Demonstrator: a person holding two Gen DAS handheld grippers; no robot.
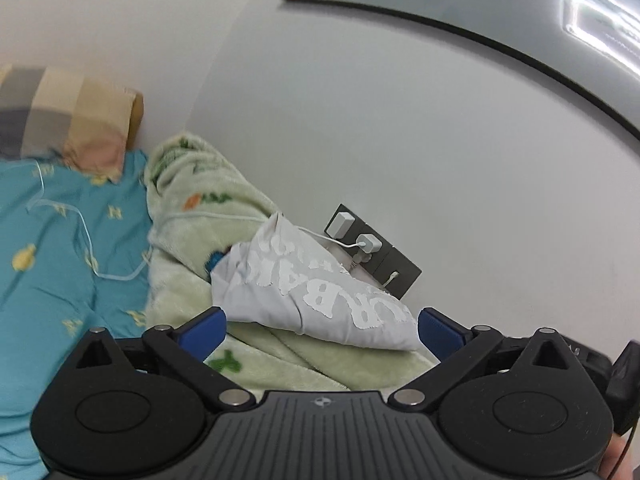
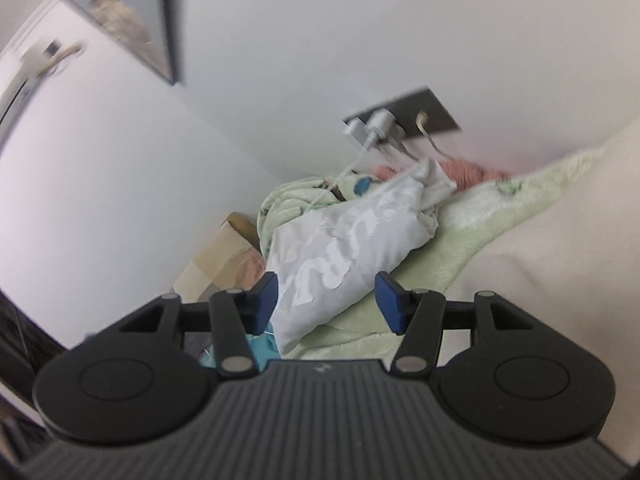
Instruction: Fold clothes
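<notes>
Above a green blanket (image 1: 256,364), both grippers hover, left (image 1: 320,330) and right (image 2: 326,300). Fingers spread, holding nothing. Between them lies a crumpled white shirt (image 1: 320,296).

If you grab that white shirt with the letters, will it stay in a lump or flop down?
The white shirt would probably flop: it lies crumpled in soft folds on the green blanket. It looks thin, so likely light. A charger cable runs across its top end and might snag when lifted.
</notes>
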